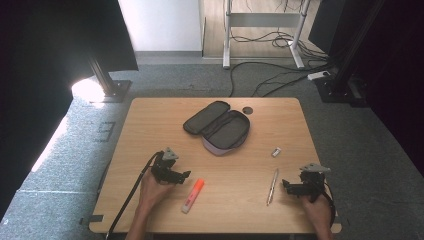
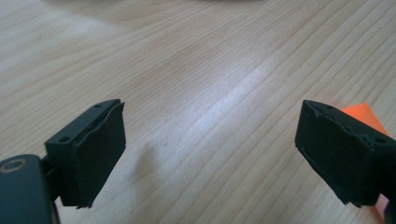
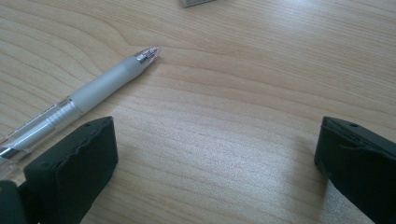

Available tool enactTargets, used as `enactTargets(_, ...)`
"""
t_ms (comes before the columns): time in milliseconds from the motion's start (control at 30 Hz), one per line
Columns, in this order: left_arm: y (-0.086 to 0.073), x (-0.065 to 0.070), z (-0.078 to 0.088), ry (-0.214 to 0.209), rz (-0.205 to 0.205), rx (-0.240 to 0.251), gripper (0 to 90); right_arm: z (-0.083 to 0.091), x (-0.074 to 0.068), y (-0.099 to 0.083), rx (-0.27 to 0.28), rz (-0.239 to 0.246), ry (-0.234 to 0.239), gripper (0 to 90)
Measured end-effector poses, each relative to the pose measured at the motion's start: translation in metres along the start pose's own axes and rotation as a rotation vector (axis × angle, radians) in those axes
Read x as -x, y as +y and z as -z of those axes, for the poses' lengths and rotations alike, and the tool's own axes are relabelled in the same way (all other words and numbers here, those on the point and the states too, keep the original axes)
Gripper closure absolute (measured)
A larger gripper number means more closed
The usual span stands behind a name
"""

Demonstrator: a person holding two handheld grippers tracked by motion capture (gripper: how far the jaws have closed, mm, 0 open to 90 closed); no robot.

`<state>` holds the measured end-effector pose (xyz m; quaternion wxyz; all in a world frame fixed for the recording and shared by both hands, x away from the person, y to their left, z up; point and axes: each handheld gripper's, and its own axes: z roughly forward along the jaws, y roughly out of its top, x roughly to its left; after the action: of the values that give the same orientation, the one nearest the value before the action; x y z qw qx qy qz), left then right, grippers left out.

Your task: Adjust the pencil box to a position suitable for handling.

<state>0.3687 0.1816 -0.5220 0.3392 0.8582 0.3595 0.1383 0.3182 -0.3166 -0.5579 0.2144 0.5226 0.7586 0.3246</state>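
Note:
An orange highlighter [image 1: 193, 195] with a white end lies on the wooden table [image 1: 150, 125] near the front. My left gripper [image 1: 179, 175] sits just left of it, open, with bare wood between its jaws [image 2: 210, 121]. The highlighter's orange tip [image 2: 362, 113] peeks out behind the right-hand jaw. A clear pen [image 1: 272, 186] lies toward the front right. My right gripper [image 1: 289, 186] rests just right of it, open and holding nothing [image 3: 217, 135]. The pen [image 3: 88, 93] lies beside its left-hand jaw, tip pointing away.
An open dark pencil case [image 1: 217, 127] lies at the table's far middle, with a small black disc [image 1: 247, 109] beside it. A small pale eraser [image 1: 276, 151] sits right of centre and shows at the top edge [image 3: 196, 2] of the right gripper view.

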Motion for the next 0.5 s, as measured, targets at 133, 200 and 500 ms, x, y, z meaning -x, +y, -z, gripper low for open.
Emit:
enactTargets(133, 0.009, 0.001, -0.002, -0.019, -0.007, -0.002, 11.3, 0.0, 0.0, 0.0, 0.0, 0.001, 0.0, 0.0)
enactTargets(200, 0.013, 0.001, -0.003, -0.035, -0.005, 0.007, 12.4, 0.0, 0.0, 0.0, 0.0, 0.0, 0.0, 0.0)
enactTargets(500, 0.031, 0.005, -0.011, -0.056, -0.037, -0.014, 14.1, 0.0, 0.0, 0.0, 0.0, 0.0, 0.0, 0.0)
